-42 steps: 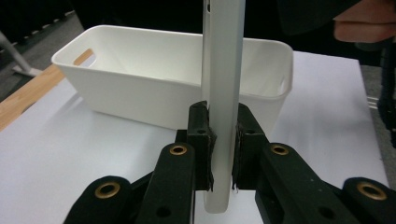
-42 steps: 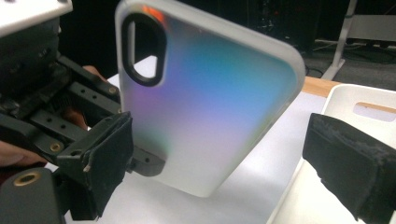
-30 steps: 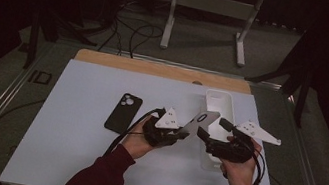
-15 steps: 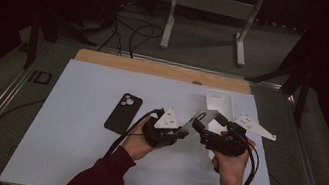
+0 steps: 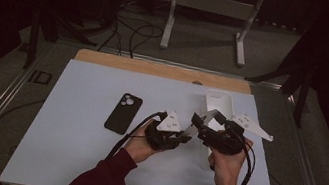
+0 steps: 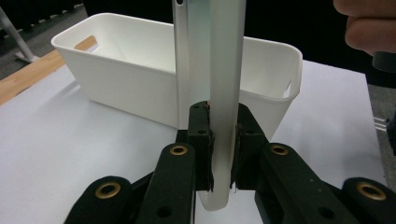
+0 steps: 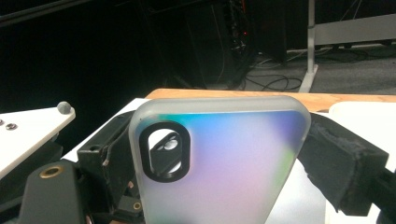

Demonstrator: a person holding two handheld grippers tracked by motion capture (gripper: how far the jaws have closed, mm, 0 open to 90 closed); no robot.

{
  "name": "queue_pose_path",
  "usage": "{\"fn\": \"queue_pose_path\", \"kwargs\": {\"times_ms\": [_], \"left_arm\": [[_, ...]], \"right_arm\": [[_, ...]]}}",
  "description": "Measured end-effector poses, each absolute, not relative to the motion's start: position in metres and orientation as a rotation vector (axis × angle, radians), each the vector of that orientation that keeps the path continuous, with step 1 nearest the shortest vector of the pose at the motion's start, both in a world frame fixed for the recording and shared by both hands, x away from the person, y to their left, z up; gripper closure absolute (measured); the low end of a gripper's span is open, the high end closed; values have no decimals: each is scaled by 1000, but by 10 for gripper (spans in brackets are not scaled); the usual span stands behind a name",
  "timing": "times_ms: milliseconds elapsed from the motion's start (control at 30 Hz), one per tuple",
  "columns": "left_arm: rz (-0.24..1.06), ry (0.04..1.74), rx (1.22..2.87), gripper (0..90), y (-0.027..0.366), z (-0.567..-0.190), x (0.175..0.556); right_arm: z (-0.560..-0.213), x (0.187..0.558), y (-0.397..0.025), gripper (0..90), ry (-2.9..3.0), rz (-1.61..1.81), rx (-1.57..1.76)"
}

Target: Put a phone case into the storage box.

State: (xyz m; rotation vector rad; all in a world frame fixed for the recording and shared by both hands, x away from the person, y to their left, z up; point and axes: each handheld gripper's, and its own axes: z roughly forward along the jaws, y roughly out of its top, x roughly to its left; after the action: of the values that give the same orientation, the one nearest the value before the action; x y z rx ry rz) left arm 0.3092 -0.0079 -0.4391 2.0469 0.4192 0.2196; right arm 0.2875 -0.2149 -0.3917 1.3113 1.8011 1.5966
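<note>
Behind clamped phone case (image 6: 219, 93), white bin (image 6: 140, 74)

We see a frosted translucent phone case (image 7: 219, 158) with an iridescent sheen — teal, violet, pink, a green edge — and a black-ringed camera cutout. Bin (image 6: 116, 79) plain white. Phone (image 5: 123, 112) black. Table mat (image 5: 81, 124) pale blue-grey, wooden strip (image 5: 156, 69) tan. Sleeves (image 5: 102, 181) dark maroon — both.

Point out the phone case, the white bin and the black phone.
phone case (image 7: 224, 163): right gripper view, its iridescent back.
white bin (image 6: 135, 88): left gripper view, its long side wall.
black phone (image 5: 123, 113): high view, middle of its back.
</note>
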Motion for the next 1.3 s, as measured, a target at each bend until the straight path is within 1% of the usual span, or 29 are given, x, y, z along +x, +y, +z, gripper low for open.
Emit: {"fn": "queue_pose_path", "kwargs": {"times_ms": [467, 833, 1000, 1133, 1167, 1233, 1300], "left_arm": [[121, 397, 1999, 815, -3, -440, 312], [155, 399, 2032, 795, -4, -441, 311], [163, 399, 2034, 756, -3, -439, 311], [189, 411, 2046, 685, -3, -438, 310], [200, 418, 2054, 685, -3, -438, 310], [211, 422, 2060, 632, -2, -438, 310], [211, 422, 2060, 632, -2, -438, 310]], "right_arm": [[-393, 287, -218, 158, 1800, 1642, 1271], [-391, 286, -213, 168, 1831, 1590, 1254], [-392, 288, -211, 169, 1841, 1573, 1257], [-392, 288, -210, 169, 1841, 1572, 1261], [-392, 289, -210, 169, 1839, 1569, 1263], [-392, 289, -209, 169, 1840, 1562, 1260], [-392, 289, -209, 169, 1841, 1564, 1258]]}}
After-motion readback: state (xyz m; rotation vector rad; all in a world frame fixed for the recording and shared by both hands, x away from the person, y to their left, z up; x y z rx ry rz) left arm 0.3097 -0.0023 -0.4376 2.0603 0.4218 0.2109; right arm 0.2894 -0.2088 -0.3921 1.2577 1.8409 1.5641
